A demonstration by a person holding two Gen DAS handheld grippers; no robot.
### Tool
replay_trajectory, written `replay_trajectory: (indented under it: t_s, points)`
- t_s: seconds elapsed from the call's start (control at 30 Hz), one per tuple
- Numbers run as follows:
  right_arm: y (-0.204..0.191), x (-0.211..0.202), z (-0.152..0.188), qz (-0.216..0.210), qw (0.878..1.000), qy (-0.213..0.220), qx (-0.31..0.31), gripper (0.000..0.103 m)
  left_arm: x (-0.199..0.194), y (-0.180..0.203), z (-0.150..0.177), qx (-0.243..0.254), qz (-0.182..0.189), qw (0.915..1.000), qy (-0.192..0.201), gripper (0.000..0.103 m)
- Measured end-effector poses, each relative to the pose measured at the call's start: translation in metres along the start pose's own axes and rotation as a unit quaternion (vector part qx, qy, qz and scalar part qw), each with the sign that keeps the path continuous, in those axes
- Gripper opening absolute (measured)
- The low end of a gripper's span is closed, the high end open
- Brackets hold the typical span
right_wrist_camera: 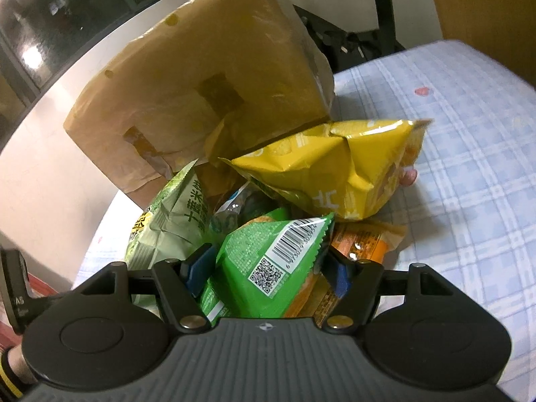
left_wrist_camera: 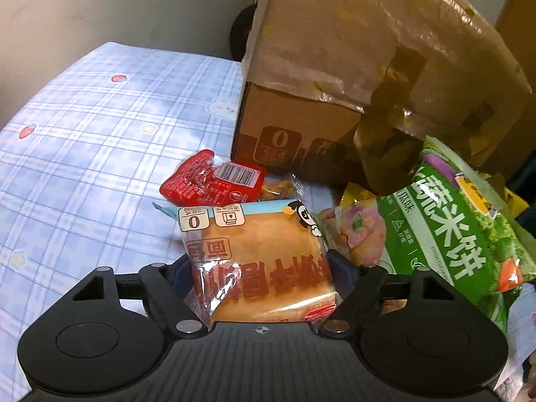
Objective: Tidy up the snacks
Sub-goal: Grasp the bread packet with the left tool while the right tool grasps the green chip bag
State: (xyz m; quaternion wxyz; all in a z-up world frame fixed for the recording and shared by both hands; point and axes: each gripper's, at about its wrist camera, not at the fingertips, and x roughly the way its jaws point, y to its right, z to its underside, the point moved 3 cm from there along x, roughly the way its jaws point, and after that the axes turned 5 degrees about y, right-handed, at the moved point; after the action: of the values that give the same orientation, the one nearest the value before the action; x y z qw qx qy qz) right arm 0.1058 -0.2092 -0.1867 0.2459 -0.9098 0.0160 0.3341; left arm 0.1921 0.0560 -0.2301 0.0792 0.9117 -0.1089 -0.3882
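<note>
My left gripper (left_wrist_camera: 259, 264) is shut on a clear-wrapped bread packet (left_wrist_camera: 258, 251) with a blue top strip, its blue pads (left_wrist_camera: 340, 263) against both sides. Behind it lie a red packet (left_wrist_camera: 211, 181) and a small brown snack (left_wrist_camera: 278, 189). To the right leans a green rice-cracker bag (left_wrist_camera: 462, 234). My right gripper (right_wrist_camera: 268, 261) is shut on a green packet (right_wrist_camera: 268, 254) with a barcode. It sits in a pile with a yellow bag (right_wrist_camera: 335, 174), a pale green bag (right_wrist_camera: 167, 224) and an orange packet (right_wrist_camera: 365, 238).
A large taped cardboard box (left_wrist_camera: 335, 50) stands behind the snacks; it also shows in the right wrist view as the box (right_wrist_camera: 201, 83). Everything rests on a blue plaid sheet (left_wrist_camera: 83, 134), whose far side (right_wrist_camera: 469, 167) shows past the pile. A wall lies behind the box.
</note>
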Motion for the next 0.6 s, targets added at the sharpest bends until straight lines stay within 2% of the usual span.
replay_trajectory:
  t_s: [0.13, 0.6]
  points:
    - [0.002, -0.001, 0.0, -0.006, 1.0, -0.002, 0.008, 0.064, -0.012, -0.002, -0.004, 0.001, 0.004, 0.9999, 0.009, 0.08]
    - [-0.01, -0.04, -0.013, -0.007, 0.998, 0.03, -0.051, 0.06, -0.059, 0.003, -0.022, 0.013, 0.012, 0.998, 0.061, 0.08]
